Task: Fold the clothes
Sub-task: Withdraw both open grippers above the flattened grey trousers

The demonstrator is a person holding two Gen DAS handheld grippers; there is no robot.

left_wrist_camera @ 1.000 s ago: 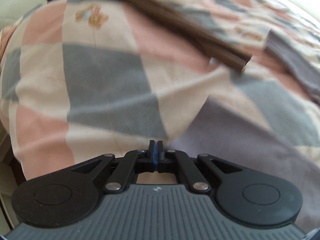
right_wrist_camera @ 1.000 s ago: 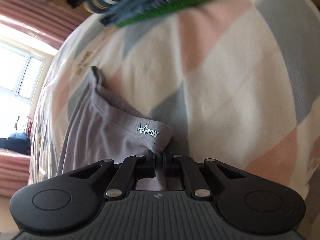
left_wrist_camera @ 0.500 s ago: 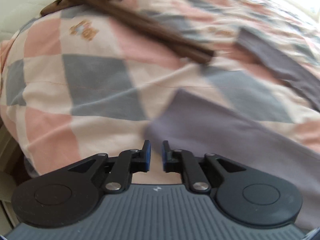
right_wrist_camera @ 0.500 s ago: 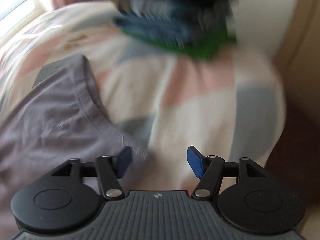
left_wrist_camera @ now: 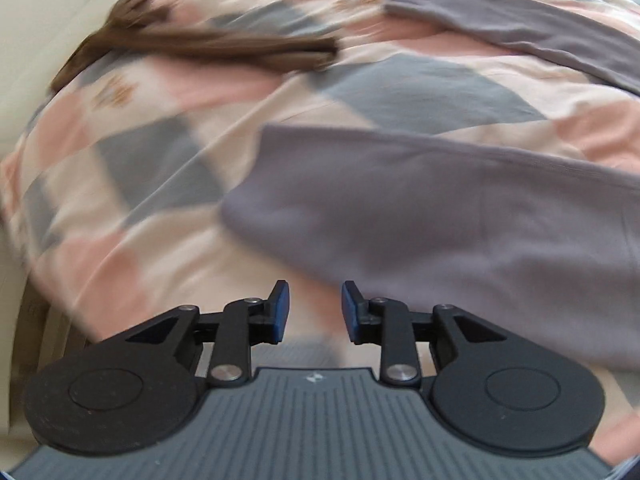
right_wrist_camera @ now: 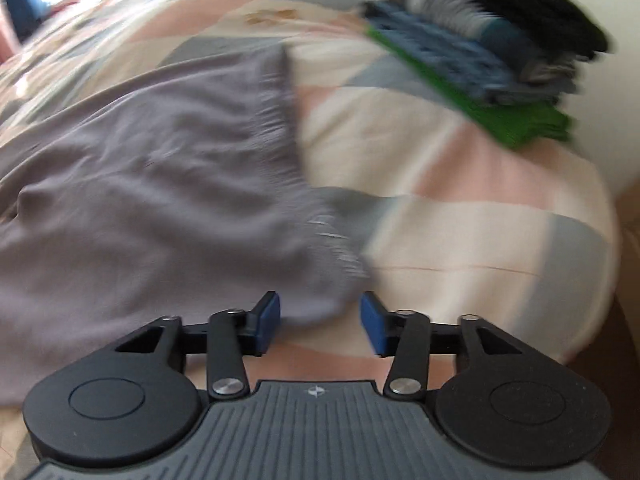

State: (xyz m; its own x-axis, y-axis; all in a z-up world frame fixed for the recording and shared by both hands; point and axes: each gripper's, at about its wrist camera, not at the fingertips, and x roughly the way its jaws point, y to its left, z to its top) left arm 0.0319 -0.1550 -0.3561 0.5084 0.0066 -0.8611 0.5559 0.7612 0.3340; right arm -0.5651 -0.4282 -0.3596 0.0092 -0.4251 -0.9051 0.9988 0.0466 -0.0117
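Note:
Grey trousers (left_wrist_camera: 440,216) lie spread on a checked pink, grey and cream bedcover (left_wrist_camera: 140,168). One leg end lies just ahead of my left gripper (left_wrist_camera: 312,310), which is open and holds nothing; the other leg (left_wrist_camera: 520,28) stretches across the far right. In the right wrist view the waistband end of the grey trousers (right_wrist_camera: 160,184) lies flat, its corner between and just beyond the fingers of my right gripper (right_wrist_camera: 320,322), which is open and empty.
A brown garment (left_wrist_camera: 200,46) lies crumpled at the far left near the bed edge. A stack of folded clothes (right_wrist_camera: 480,48), green at the bottom, blue and black above, sits at the far right of the bedcover (right_wrist_camera: 460,220). Bright window light shows at the far left.
Both grippers have opened and let go of the grey trousers, which now lie on the bed. Both have drawn back and swung, so more of the garment shows.

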